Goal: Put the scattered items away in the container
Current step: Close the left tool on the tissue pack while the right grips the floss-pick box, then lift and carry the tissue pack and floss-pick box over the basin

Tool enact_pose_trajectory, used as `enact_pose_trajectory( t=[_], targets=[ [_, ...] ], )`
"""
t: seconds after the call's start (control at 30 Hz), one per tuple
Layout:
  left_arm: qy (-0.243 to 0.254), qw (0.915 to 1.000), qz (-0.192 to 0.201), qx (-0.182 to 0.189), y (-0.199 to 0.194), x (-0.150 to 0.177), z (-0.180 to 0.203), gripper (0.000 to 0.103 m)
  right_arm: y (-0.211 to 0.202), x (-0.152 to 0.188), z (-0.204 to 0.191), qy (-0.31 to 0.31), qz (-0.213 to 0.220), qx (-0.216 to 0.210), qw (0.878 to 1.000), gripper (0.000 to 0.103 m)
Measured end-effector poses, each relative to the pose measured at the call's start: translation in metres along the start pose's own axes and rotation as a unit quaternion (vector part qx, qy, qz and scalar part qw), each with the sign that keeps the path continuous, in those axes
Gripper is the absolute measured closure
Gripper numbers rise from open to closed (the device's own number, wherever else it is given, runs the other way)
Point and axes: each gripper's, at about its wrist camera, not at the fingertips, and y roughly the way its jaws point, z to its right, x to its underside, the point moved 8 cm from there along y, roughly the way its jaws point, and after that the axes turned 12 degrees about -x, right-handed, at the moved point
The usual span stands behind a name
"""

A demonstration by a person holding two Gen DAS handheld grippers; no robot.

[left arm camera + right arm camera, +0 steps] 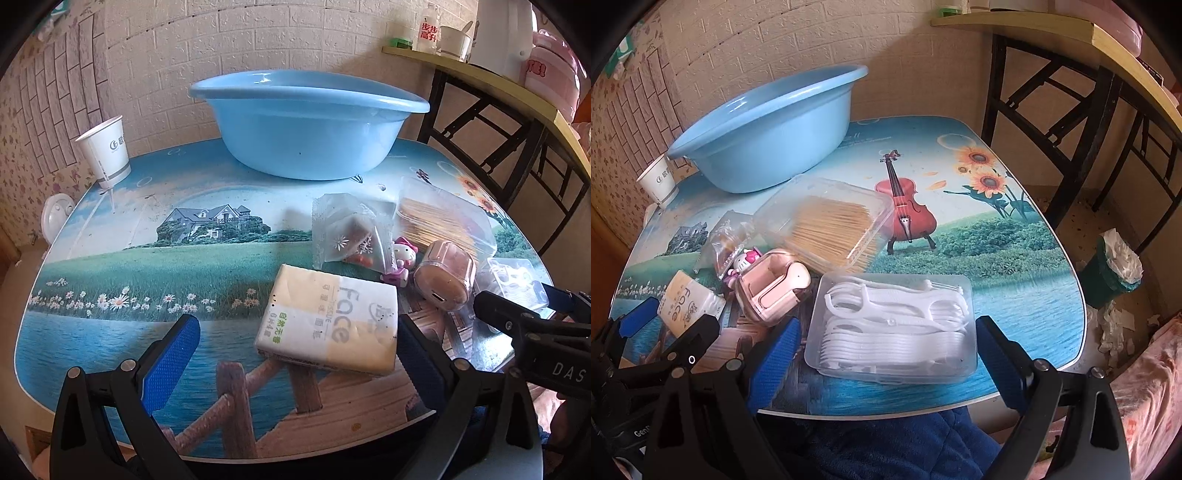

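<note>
two grippers hung with their jaws spread apart, neither clamped on anything. the blue basin (306,125) stood at the far side of the table (147,266), and the scattered items all lay on the near side of that basin, none inside it. the left gripper (295,339) had its fingers either side of the tissue pack (328,321), not touching it. nearer the basin lay a small clear bag (347,232) and the toothpick box (831,221), with a pink kitty figure (402,258) and a pink earbud case (772,288) between them and the tissue pack. the right gripper (882,347) straddled the floss pick box (894,325). a paper cup (107,151) stood left of the basin.
</note>
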Motion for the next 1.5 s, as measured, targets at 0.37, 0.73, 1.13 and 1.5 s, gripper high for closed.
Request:
enact_pose_trajectory(
  t=[0.37, 0.73, 1.13, 1.5],
  targets=[
    [0.009, 0.9999, 0.009, -0.002, -0.0032, -0.0005, 0.0001, 0.021, -0.0011, 0.002, -0.0012, -0.023, 0.001, 0.01, 1.0, 0.017],
    [0.02, 0.9996, 0.015, 0.011, -0.0088, 0.0001, 0.0049, 0.042, -0.0028, 0.0028, 0.0018, -0.029, -0.002, 0.006, 1.0, 0.019],
    [0.016, 0.9997, 0.018, 0.003, -0.0077, 0.0002, 0.0012, 0.039, -0.0016, 0.0026, 0.0019, -0.035, -0.001, 0.011, 0.999, 0.019],
    [0.016, 0.9997, 0.019, 0.002, -0.007, -0.0001, 0.0027, 0.037, 0.001, 0.0003, -0.0006, -0.043, 0.004, 0.01, 0.999, 0.019]
  ],
)
